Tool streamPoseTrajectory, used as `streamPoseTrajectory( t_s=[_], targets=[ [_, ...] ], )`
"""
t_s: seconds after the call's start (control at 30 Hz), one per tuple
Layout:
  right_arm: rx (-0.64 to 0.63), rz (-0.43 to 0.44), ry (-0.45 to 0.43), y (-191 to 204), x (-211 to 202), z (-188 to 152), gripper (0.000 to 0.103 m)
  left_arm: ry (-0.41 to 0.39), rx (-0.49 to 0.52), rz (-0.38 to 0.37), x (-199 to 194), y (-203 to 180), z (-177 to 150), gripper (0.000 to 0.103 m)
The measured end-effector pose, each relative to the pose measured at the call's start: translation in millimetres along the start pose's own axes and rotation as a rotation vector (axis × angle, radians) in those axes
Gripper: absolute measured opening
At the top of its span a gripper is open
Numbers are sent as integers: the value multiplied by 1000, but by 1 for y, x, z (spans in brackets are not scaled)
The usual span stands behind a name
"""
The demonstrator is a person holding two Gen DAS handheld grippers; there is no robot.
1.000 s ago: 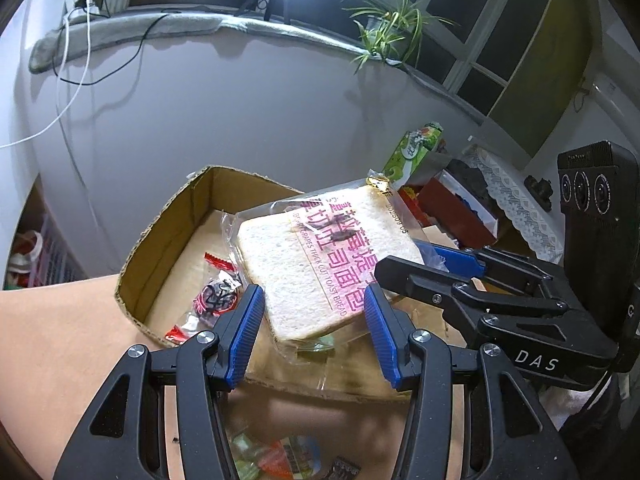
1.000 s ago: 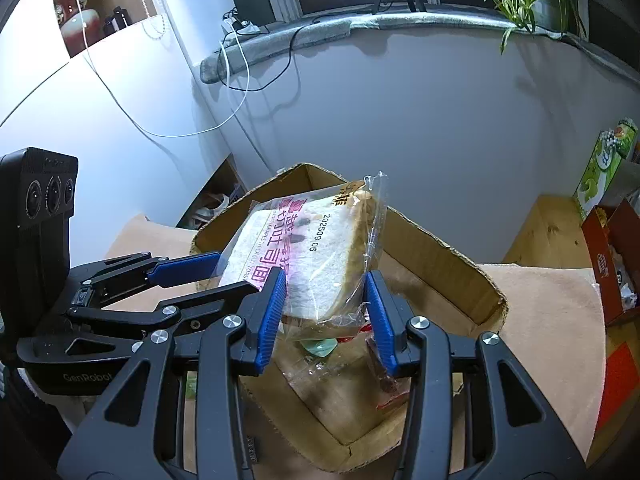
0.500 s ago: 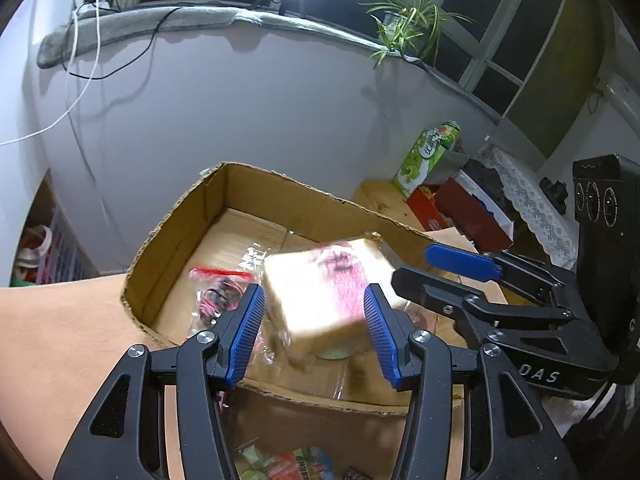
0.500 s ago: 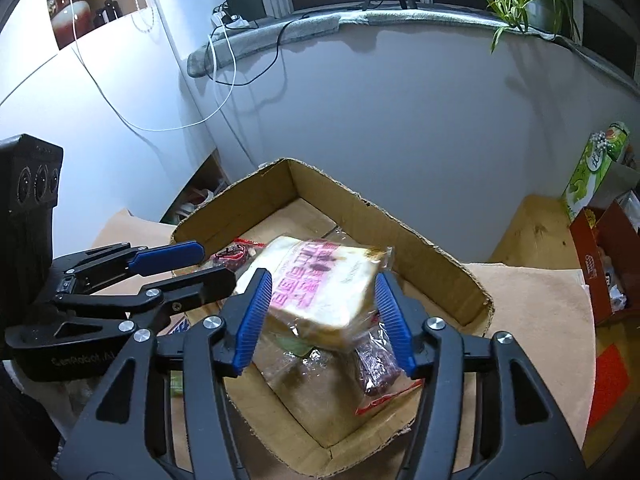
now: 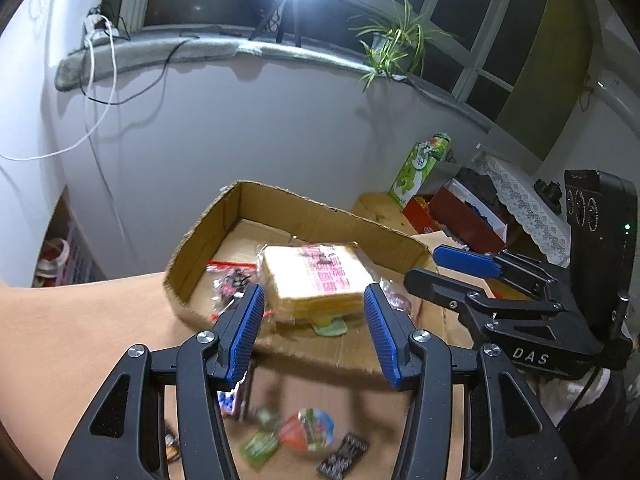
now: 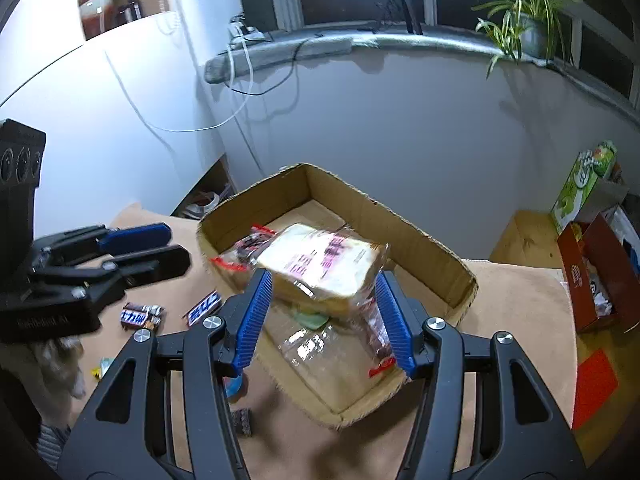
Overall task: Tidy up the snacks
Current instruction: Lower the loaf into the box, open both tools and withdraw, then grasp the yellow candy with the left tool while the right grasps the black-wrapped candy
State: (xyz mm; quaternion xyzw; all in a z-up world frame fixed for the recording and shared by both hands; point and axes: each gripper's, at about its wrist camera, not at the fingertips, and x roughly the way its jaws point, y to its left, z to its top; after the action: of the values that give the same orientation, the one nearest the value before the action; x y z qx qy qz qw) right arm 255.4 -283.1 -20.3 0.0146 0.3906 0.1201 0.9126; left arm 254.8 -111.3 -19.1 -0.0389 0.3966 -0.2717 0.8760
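A bagged loaf of sliced bread (image 5: 316, 276) (image 6: 320, 256) with pink print lies in the open cardboard box (image 5: 224, 216) (image 6: 420, 240), resting on other clear snack packets. A red-sealed packet (image 5: 230, 278) (image 6: 252, 244) lies beside it on the left. My left gripper (image 5: 314, 300) hovers open over the box's near wall, with nothing between its fingers. My right gripper (image 6: 324, 284) is open too, held above and short of the bread. In the left wrist view, the right gripper (image 5: 436, 268) shows to the right of the box, empty.
Loose snacks lie on the tan tabletop in front of the box: small packets (image 5: 304, 434) and candy bars (image 6: 140, 316) (image 6: 206, 306). A green carton (image 5: 420, 168) and a red box (image 6: 588, 276) stand to the right. A white wall rises behind.
The right gripper held the bread over the box, then opened; the bread dropped flat into the box. Both grippers have pulled back and risen a little.
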Motion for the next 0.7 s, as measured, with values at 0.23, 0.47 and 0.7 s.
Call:
streamPoseTrajectory(
  t_s=[0.23, 0.47, 0.7],
  targets=[
    [-60, 30, -54, 27, -31, -37, 57, -44, -24, 30, -53, 18, -31, 50],
    [-127, 71, 8, 53, -36, -81, 58, -76, -88, 79, -101, 47, -81, 50],
    [-128, 106, 108, 61, -17, -113, 58, -51, -197, 158, -123, 84, -146, 50]
  ],
)
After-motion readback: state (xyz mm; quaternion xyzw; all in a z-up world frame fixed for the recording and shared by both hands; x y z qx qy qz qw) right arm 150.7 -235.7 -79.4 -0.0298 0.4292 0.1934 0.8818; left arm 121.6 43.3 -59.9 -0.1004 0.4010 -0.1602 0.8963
